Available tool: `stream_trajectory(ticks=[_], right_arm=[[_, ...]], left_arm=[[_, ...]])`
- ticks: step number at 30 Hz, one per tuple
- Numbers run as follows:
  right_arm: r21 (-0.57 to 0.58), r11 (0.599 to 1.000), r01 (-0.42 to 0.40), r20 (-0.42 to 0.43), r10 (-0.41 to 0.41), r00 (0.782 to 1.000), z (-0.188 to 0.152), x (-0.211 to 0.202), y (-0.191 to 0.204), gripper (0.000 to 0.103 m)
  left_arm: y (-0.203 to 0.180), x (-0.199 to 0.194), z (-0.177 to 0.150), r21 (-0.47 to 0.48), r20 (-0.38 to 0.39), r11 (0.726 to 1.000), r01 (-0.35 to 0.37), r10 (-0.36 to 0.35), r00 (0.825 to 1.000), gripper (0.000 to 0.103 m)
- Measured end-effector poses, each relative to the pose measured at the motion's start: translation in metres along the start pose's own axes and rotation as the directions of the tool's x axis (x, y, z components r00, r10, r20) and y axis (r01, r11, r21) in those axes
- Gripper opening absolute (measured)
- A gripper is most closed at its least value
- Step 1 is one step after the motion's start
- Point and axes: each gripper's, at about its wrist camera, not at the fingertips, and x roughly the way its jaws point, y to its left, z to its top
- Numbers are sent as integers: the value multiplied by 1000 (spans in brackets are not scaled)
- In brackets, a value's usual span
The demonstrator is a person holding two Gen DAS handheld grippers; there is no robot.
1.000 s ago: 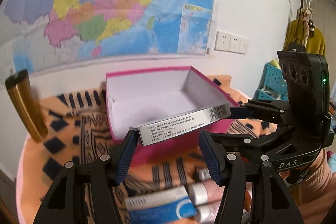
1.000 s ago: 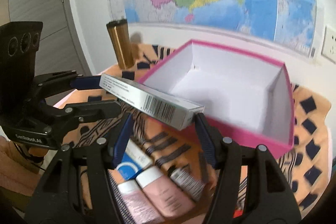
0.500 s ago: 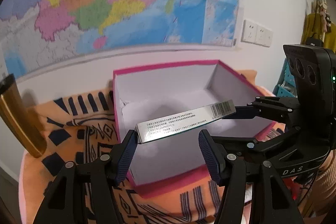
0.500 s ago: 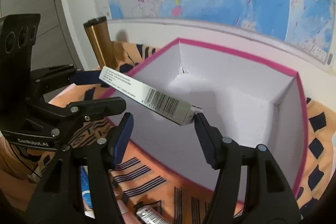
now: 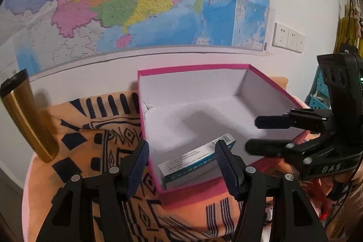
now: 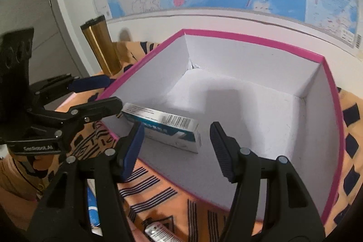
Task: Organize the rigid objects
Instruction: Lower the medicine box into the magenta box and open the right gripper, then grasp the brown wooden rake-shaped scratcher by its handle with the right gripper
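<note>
Fingers (image 5: 143,160) of L gripper (image 5: 181,161) opening — carton (image 5: 197,161) loose in pink box (image 5: 195,66).

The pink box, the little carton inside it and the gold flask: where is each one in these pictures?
pink box (image 6: 254,39): right wrist view, on its far pink rim.
little carton (image 6: 179,120): right wrist view, on its barcode face.
gold flask (image 5: 27,119): left wrist view, on the middle of its body.
</note>
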Motion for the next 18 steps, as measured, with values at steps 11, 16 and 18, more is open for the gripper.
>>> stream_trajectory(ticks=[11,16,18], right_arm=[[73,997,0,49,-4,999,-41,-61,4,65],[118,993,26,2,-27,1000,-73,-73,0,65],[147,989,30,-21,-27,999,-88,-77,-1,65]], left_arm=[[-16,-46,-31,-8,34,997,77,-77,996,73],[-39,-54,-47,24,18,989,147,-147,989,73],[-49,-53,-53,31,-1,983,180,-180,984,73]])
